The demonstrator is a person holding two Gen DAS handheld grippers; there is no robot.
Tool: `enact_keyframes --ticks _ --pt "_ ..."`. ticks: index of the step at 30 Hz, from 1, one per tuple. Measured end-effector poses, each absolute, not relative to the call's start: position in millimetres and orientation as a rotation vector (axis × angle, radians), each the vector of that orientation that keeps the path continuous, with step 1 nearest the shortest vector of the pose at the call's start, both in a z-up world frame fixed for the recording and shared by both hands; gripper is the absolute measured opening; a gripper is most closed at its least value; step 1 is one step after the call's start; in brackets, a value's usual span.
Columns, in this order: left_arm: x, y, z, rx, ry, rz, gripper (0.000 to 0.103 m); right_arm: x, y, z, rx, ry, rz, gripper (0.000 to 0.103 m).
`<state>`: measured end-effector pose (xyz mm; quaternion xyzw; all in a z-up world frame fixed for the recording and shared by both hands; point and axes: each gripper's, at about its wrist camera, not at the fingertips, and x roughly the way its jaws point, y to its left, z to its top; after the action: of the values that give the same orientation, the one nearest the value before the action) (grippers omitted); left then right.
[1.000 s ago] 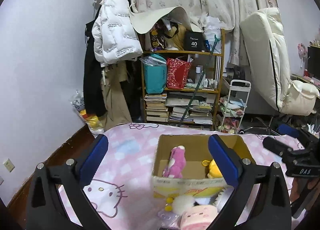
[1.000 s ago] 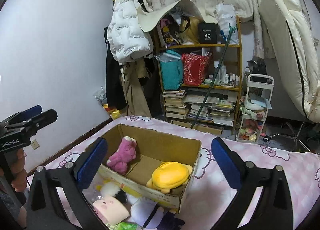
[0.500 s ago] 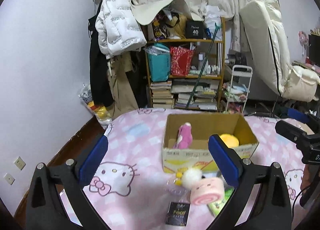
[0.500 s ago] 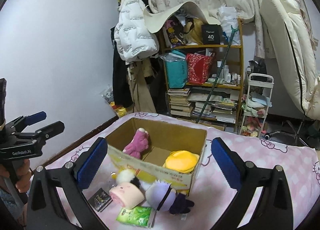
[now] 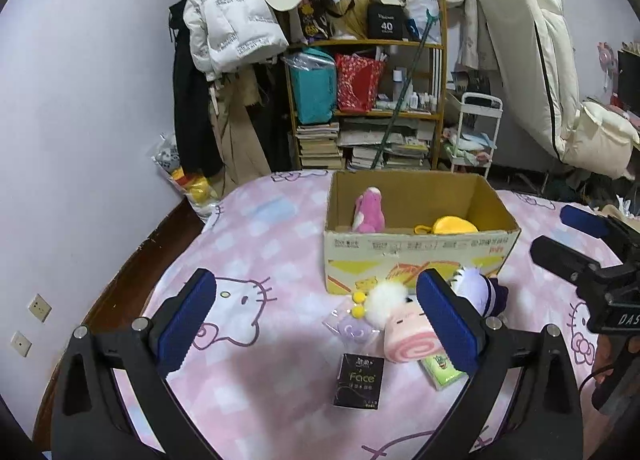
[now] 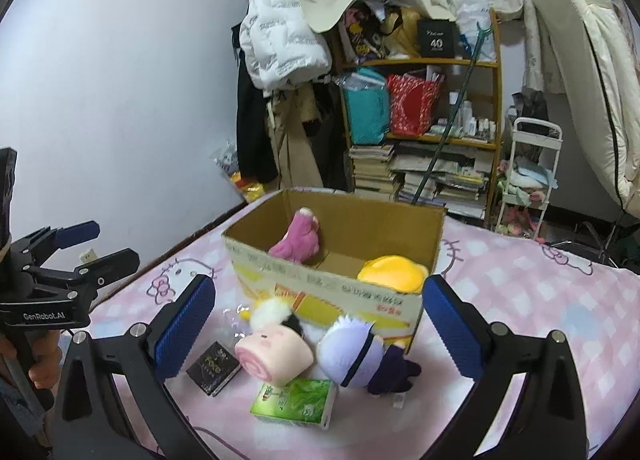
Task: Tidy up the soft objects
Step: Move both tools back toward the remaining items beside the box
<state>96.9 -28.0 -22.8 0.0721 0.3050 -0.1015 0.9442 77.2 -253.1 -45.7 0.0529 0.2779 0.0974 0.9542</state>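
A cardboard box [image 5: 420,260] [image 6: 332,288] sits on the pink Hello Kitty bedspread [image 5: 256,244] and holds a pink plush [image 5: 369,210] [image 6: 298,238] and a yellow plush [image 5: 454,225] [image 6: 394,274]. In front of it lie a pink swirl-roll plush [image 5: 404,334] [image 6: 274,352], a white fluffy toy [image 5: 384,296] [image 6: 270,310] and a purple-and-white doll [image 5: 480,292] [image 6: 360,352]. My left gripper [image 5: 316,324] is open and empty, above the bedspread short of the toys. My right gripper [image 6: 316,336] is open and empty, with the roll plush and doll between its fingers in view.
A black "Face" packet [image 5: 358,380] [image 6: 214,368] and a green tissue pack [image 5: 440,370] [image 6: 294,402] lie by the toys. Beyond the bed stand a cluttered bookshelf [image 5: 368,108], hanging coats [image 5: 228,28], a white cart [image 5: 474,132] and a cream recliner [image 5: 548,72].
Both grippers have pulled back and up from the box. The toys, packet and tissue pack in front of the box have come into view. Both stay open.
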Motion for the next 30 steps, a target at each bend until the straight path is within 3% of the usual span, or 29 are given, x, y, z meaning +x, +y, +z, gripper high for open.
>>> enact_keyframes --ticks 15,24,28,30 --pt "124 -32 -65 0.16 0.759 -0.203 0.099 94 -241 -87 0.112 0.668 0.245 0.103" --pt "140 -41 -91 0.205 0.845 -0.208 0.099 108 -238 -107 0.132 0.735 0.281 0.088" --pt "142 -46 -103 0.225 0.886 -0.221 0.099 107 -234 -106 0.133 0.74 0.304 0.074" --pt "142 -49 -109 0.24 0.906 -0.227 0.099 107 -233 -107 0.133 0.748 0.316 0.071"
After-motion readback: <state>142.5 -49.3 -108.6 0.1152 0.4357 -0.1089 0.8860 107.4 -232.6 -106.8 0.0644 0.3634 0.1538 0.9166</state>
